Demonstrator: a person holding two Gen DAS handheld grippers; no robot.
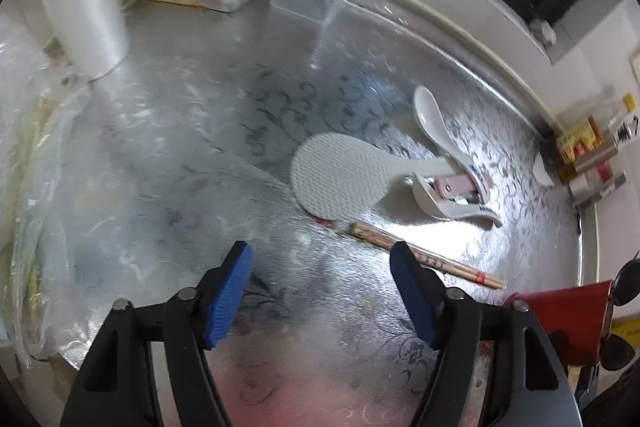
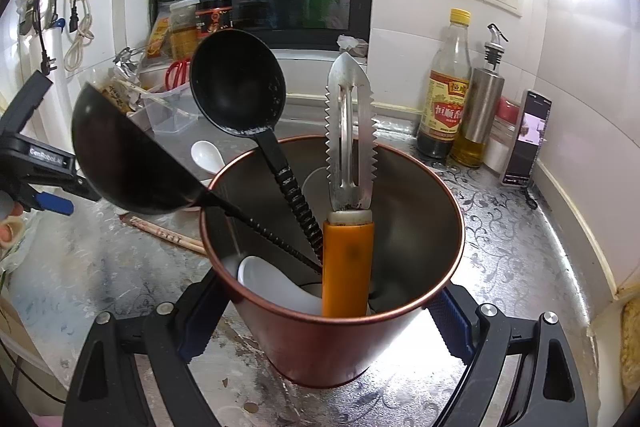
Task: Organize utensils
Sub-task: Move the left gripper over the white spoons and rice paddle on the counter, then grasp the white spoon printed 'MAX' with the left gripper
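Both grippers are the same build: chunky black plastic scissor-style arms with triangular cutouts and round silver pivot bolts at the joints. The left gripper (image 1: pixel 320 291) has bright blue pads (image 1: pixel 228 295) with a fine ribbed texture on the inner faces, and the right gripper (image 2: pixel 324 323) carries matching ridged blue pads (image 2: pixel 452 323) on its black fingers. In the right wrist view, the left unit's black body shows a small white "GenRobot.AI" label, and a fingertip (image 2: pixel 6 231) of the person peeks in beside it.
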